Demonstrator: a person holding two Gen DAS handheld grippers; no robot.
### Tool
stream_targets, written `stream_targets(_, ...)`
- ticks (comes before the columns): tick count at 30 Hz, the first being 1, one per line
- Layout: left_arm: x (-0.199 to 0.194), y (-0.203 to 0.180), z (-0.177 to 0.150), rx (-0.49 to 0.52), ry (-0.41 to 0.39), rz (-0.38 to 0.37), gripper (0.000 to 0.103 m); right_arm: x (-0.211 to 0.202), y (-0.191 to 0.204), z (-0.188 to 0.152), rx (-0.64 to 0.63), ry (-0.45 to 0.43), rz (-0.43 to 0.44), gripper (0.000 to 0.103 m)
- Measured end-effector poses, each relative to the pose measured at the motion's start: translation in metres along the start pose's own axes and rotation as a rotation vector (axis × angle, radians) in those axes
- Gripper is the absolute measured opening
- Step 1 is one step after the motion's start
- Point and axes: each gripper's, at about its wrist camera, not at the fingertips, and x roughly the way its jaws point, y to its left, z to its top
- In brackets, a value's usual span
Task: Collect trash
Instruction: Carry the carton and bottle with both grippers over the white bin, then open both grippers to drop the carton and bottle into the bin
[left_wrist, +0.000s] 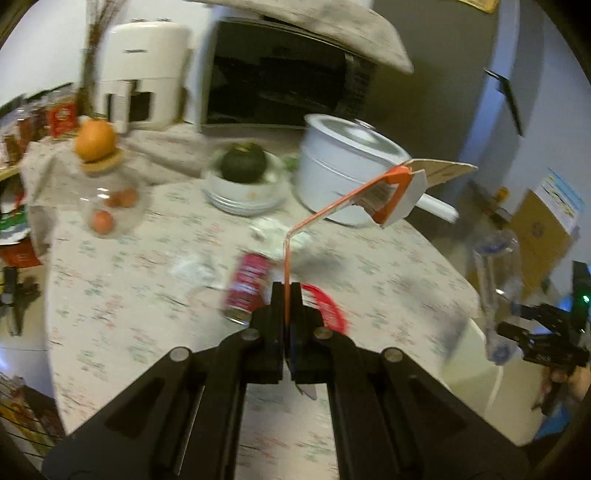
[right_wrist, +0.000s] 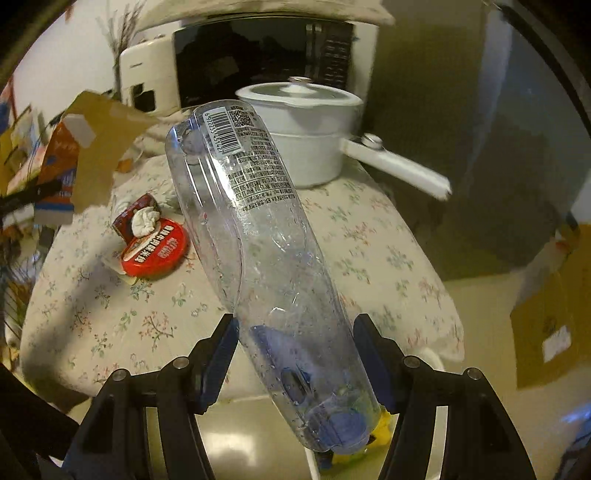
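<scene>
Trash is split between both tools and the table (right_wrist: 369, 221). One clear plastic bottle (right_wrist: 266, 236) is clamped near its blue-capped end in the right tool (right_wrist: 295, 354). One flattened orange carton (left_wrist: 391, 195) hangs from the left tool (left_wrist: 286, 295), pinched by its edge. On the flowered cloth lie one red can (left_wrist: 245, 286), one red lid (right_wrist: 157, 253) and crumpled white paper (right_wrist: 144, 220); one white pot (right_wrist: 306, 133) stands behind.

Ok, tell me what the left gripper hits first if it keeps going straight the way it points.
Probably the red can lying on the table, just ahead of the left gripper, or the red lid beside it. Depth is unclear. The flattened carton it grips sticks out ahead and might touch first.
</scene>
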Motion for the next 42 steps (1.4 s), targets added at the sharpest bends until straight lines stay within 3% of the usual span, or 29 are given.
stream_targets(7,0.023,-0.056,-0.018,0.027,0.113,-0.171,0.002,-0.01,-0.055,-0.038,0.175,0.018,0.02,0.066)
stream_targets(13,0.039,-0.092,-0.028,0.05,0.178,-0.246,0.002,-0.004,-0.1,-0.07,0.309,0.044,0.016,0.066)
stream_targets(19,0.049,-0.118,-0.037,0.094,0.216,-0.268,0.002,0.003,-0.13,-0.085,0.417,0.047,0.012,0.067)
stream_targets(27,0.06,-0.151,-0.05,0.138,0.278,-0.313,0.002,0.0,-0.151,-0.1,0.466,0.064,0.002,0.078)
stream_targets(34,0.076,-0.202,-0.069,0.178,0.355,-0.39,0.002,-0.013,-0.16,-0.119,0.489,0.092,-0.014,0.079)
stream_targets(42,0.1,-0.263,-0.096,0.261,0.426,-0.427,0.003,-0.023,-0.164,-0.141,0.46,0.121,-0.034,0.079)
